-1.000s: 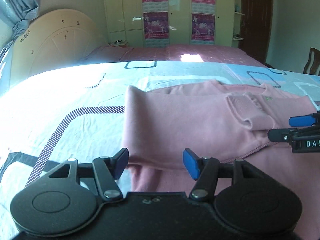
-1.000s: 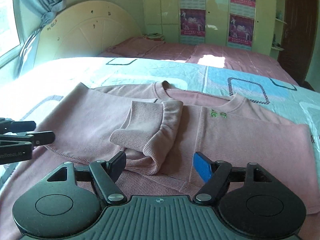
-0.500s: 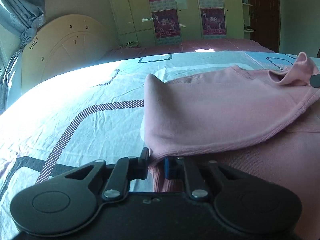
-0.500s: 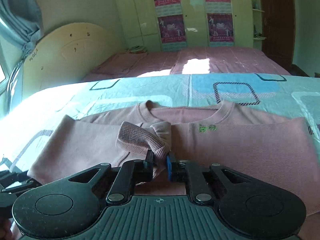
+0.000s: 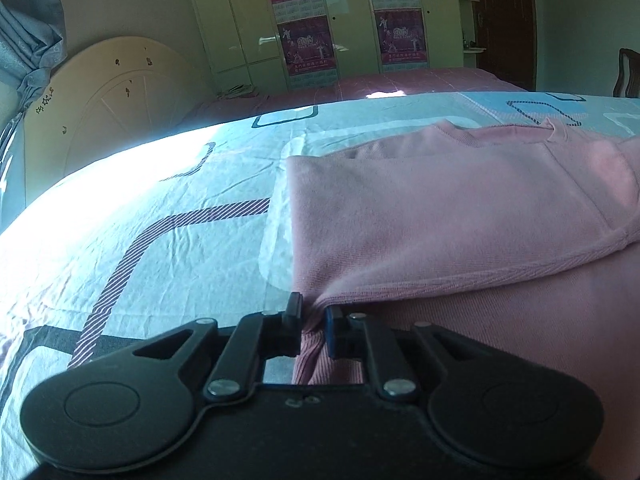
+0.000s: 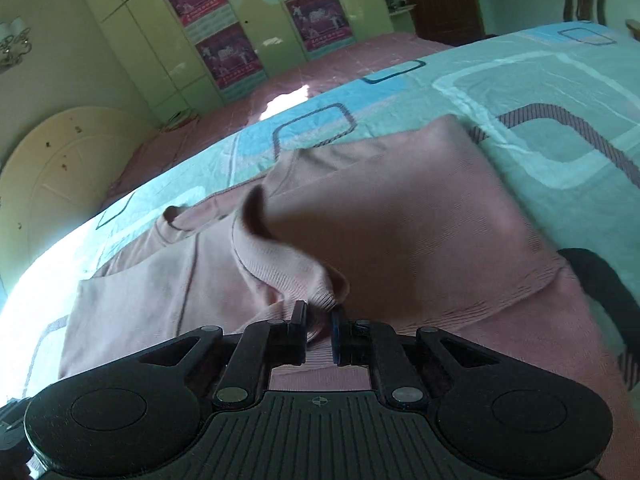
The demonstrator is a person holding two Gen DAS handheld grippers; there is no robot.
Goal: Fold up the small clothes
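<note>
Pink sweater (image 5: 460, 216) on bed sheet (image 5: 160, 208). Left gripper (image 5: 313, 320), right gripper (image 6: 319, 326) newly clamped: hem edge, sleeve cuff (image 6: 288, 272). Cuff now lifted, carried across sweater front; sleeve fold underway.

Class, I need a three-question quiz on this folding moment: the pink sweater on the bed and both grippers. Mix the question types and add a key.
1. True or false: the left gripper is open and clear of the pink sweater.
2. What does the right gripper pinch? A) ribbed cuff B) bedsheet C) curtain
3. Fill in: the sweater lies on a ____.

Key: 1 false; 2 A; 3 bed
</note>
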